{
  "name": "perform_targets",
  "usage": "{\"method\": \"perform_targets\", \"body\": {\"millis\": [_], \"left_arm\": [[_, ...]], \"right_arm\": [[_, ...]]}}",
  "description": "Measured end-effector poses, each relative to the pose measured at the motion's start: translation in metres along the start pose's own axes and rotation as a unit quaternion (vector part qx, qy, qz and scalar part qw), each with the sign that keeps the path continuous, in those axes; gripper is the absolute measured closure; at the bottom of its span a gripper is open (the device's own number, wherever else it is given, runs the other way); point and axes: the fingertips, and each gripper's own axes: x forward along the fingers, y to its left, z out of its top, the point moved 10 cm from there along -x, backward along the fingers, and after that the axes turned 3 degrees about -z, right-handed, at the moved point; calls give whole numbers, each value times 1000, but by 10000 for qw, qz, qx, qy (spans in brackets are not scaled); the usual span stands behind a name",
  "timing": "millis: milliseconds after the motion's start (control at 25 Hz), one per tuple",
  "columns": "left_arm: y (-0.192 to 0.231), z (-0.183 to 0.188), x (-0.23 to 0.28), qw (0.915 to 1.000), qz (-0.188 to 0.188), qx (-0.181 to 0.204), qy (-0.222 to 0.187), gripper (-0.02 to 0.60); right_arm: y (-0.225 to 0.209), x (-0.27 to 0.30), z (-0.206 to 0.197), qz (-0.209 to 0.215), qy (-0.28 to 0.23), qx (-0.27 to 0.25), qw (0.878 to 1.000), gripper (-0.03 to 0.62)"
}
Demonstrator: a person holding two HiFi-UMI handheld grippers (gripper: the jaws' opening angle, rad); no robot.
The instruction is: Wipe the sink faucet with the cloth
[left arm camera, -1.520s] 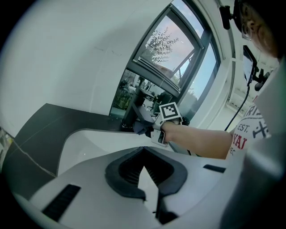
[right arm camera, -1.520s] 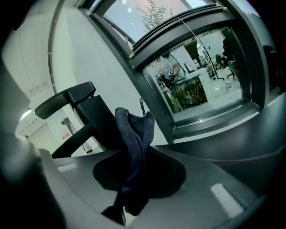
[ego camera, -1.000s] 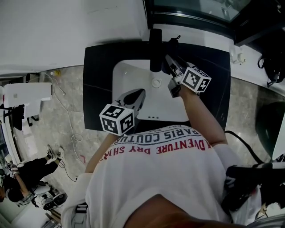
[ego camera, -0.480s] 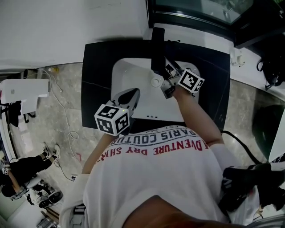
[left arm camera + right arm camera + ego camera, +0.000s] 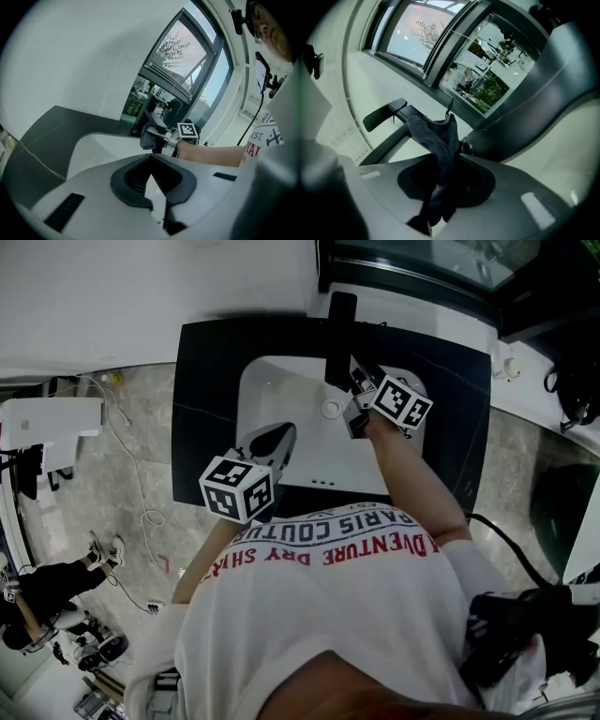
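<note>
Head view: right tool (image 5: pixel 356 379) clamps cloth (image 5: pixel 439 152) at faucet (image 5: pixel 339 334); left tool (image 5: pixel 284 434) closed, empty, over sink (image 5: pixel 270 390).

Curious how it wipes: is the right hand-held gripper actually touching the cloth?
Touching. The right gripper view shows the cloth pinched between the right hand-held gripper's jaws.

Dark grey cloth (image 5: pixel 440 145), black faucet (image 5: pixel 337 338), white sink (image 5: pixel 272 395), black counter (image 5: pixel 206 399).

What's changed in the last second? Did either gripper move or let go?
The right gripper, shut on the cloth, moved left, closer to the faucet. Nothing was picked up or released. The left gripper stays shut and empty over the sink.
</note>
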Motion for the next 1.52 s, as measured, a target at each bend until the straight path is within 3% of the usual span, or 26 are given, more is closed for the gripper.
{"method": "perform_targets", "body": {"millis": [200,480,600,840,960,1080,1320,1520], "left_arm": [[2,0,-3,10000,-19,1,-16,581],[-7,14,9,9994,-230,234,-55,581],[-10,19,-17,9981,-444,377,-213,580],[-33,24,-34,9905,-1100,696,-435,580],[-49,23,-42,9863,-1321,868,-469,580],[-69,22,-49,9821,-1479,1032,-544,581],[-100,5,-80,9814,-1345,1214,-636,581],[-134,-45,-95,9841,-1179,1243,-462,580]], "right_arm": [[0,2,-2,-384,100,-348,9986,516],[-1,-31,3,-381,175,-531,9977,516],[46,-74,-12,-290,163,-804,9962,516],[134,-156,-24,55,-66,-2000,9798,516],[161,-179,-34,178,-4,-2581,9660,516],[175,-199,-41,227,62,-2818,9592,516],[193,-239,-52,343,119,-3131,9490,516],[185,-285,-72,469,29,-3147,9480,516]]}}
